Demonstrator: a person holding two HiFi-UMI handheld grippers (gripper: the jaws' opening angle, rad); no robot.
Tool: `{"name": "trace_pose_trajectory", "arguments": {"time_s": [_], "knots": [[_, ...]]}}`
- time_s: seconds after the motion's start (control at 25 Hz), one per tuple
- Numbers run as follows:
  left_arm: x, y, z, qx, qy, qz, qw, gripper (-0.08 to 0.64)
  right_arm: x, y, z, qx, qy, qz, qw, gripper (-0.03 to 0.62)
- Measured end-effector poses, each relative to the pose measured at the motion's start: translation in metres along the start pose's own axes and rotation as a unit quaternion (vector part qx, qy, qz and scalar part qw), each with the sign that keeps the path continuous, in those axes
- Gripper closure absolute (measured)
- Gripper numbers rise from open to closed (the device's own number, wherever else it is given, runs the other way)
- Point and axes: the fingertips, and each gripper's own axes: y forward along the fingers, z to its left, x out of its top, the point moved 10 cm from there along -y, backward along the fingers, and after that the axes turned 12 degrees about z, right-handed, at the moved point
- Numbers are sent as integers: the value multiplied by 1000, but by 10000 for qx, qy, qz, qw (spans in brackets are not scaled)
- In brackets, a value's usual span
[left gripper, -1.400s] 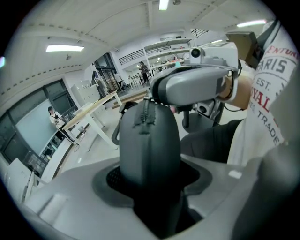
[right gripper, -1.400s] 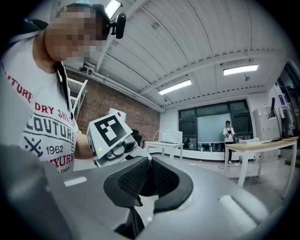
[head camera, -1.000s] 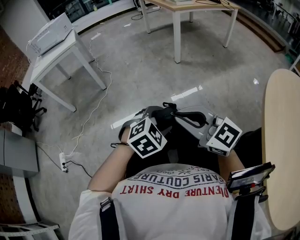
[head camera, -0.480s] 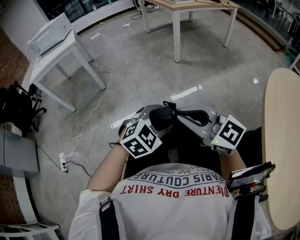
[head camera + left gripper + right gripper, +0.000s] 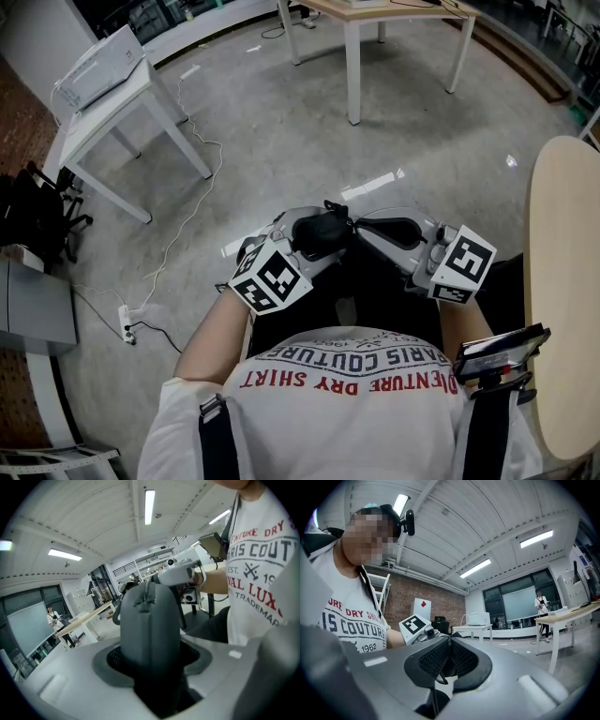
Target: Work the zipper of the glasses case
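Note:
A dark grey glasses case (image 5: 323,234) is held in the air in front of the person's lap. My left gripper (image 5: 312,241) is shut on its lower part; in the left gripper view the case (image 5: 150,625) stands up between the jaws with its zipper (image 5: 145,595) running over the top. My right gripper (image 5: 354,228) reaches in from the right to the case's end. Its jaws are pressed together on a thin dark zipper pull cord (image 5: 437,679) in the right gripper view. A dark loop strap (image 5: 389,228) lies over the right gripper.
A white table (image 5: 103,103) with a box stands far left, a wooden table (image 5: 375,14) at the top, a round tabletop edge (image 5: 562,281) at the right. A power strip and cable (image 5: 127,323) lie on the floor. A phone (image 5: 497,354) is clipped at the chest.
The left gripper's marker cube has swung down and to the left, turning the case. The right gripper's cube has shifted slightly right and up. Both grips hold.

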Motion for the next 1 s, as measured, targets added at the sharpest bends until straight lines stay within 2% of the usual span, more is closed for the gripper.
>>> {"name": "trace_pose_trajectory", "arguments": {"time_s": [0.36, 0.64, 1.0], "knots": [[-3, -9, 3, -261, -228, -607, 9976, 310, 1, -4, -6, 104, 295, -249, 9992, 594], [-3, -11, 2, -346, -342, -769, 9959, 310, 3, -4, -6, 150, 280, -277, 9991, 594], [-3, -15, 2, -572, -531, -1176, 9900, 310, 2, -6, -7, 322, 459, -458, 9974, 594]]}}
